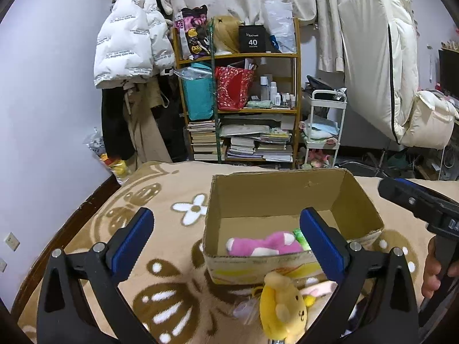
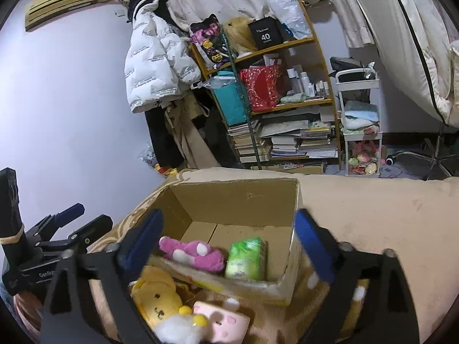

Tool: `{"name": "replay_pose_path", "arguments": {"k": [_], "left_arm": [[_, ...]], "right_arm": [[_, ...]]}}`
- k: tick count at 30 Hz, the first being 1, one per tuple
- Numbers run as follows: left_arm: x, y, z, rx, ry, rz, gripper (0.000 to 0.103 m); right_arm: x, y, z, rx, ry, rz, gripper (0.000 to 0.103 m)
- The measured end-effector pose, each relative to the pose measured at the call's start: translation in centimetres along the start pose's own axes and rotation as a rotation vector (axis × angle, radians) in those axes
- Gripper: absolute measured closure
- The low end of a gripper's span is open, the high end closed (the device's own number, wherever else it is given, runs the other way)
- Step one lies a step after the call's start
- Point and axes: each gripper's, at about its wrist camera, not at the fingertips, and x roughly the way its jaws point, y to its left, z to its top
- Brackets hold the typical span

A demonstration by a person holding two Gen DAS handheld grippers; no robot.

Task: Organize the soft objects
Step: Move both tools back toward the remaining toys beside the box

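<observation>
An open cardboard box stands on the beige blanket. Inside it lie a pink plush toy and a green tissue pack. A yellow plush dog and a pink square plush lie on the blanket in front of the box. My left gripper is open and empty, above the box's near left side. My right gripper is open and empty, straddling the box's near wall. Each gripper shows in the other's view: the right one, the left one.
The beige patterned blanket covers the bed. A dark wooden bed edge runs at left. Beyond stand a cluttered wooden shelf, a white trolley and hanging coats. A small clear bag lies by the yellow plush.
</observation>
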Motion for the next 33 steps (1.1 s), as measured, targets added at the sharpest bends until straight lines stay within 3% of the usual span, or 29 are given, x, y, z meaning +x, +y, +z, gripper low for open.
{"name": "replay_pose_path", "arguments": {"k": [14, 24, 33], "left_arm": [[-6.1, 1.4, -1.3, -0.036, 0.044, -0.01, 0.001], [-8.3, 2.3, -3.1, -0.062, 0.114, -0.025, 0.001], [-7.0, 2.5, -4.0, -0.066, 0.186, -0.048, 0.001]], "right_arm": [[-6.6, 2.5, -1.1, 0.01, -0.04, -0.032, 0.0], [-8.7, 3.3, -3.8, 0.052, 0.029, -0.05, 0.0], [-7.7, 3.4, -5.2, 0.082, 0.099, -0.057, 0.0]]}}
